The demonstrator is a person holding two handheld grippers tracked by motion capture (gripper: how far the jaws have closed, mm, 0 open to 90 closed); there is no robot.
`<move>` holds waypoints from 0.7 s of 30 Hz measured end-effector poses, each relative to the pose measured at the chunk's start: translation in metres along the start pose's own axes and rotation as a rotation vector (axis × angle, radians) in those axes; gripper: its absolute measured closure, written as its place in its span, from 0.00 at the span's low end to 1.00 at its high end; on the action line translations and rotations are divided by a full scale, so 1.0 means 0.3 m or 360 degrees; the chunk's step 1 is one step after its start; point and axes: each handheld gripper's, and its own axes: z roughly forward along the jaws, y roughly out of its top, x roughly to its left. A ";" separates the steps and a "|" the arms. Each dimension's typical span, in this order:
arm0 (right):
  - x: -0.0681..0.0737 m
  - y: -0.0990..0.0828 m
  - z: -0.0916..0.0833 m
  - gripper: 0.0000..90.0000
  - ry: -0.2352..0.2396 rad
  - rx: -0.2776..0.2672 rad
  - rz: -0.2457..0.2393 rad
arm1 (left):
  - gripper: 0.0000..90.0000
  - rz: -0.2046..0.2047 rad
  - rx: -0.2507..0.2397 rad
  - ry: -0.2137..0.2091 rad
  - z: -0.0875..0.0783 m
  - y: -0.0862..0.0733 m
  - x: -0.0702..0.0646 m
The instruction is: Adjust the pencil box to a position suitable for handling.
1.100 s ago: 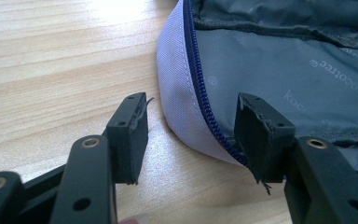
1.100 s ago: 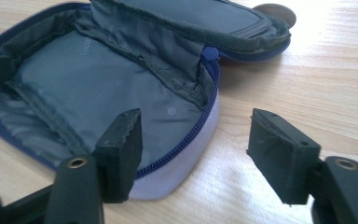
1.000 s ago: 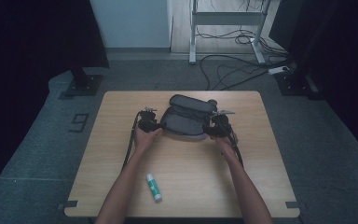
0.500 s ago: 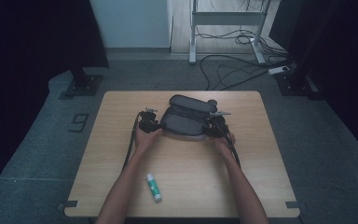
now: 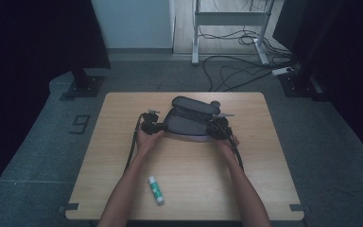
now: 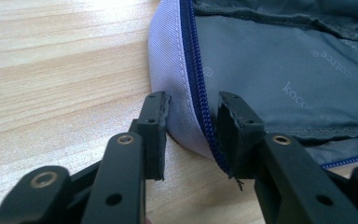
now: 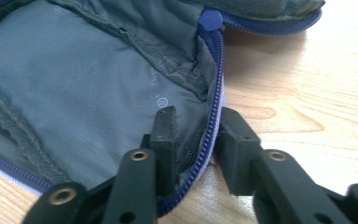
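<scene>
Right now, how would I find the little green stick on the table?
Look at the wooden table. Come toward its near edge, away from the grey pouch in the middle. The glue stick lies alone between the person's arms: small, green and white with a white cap.

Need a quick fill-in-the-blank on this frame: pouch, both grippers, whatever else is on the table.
1. The grey pouch lies ____ on the table, its lining showing.
2. Its zipper is ____ in colour.
3. Each gripper, left gripper and right gripper, straddles the pouch's zippered ____.
4. The glue stick has a ____ label.

Missing words: open; blue; edge; green
</scene>
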 end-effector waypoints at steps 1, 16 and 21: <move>0.000 0.000 0.000 0.81 -0.0003 -0.0001 -0.0002 | 0.73 -0.0005 0.0005 0.0000 0.000 0.001 0.000; 0.013 -0.001 -0.003 0.93 -0.0070 -0.0003 -0.0096 | 0.92 -0.0020 -0.0001 0.0004 -0.007 0.014 0.003; 0.018 -0.002 -0.002 0.93 -0.0086 -0.0005 -0.0117 | 0.82 -0.0001 -0.0006 0.0040 0.001 0.017 0.001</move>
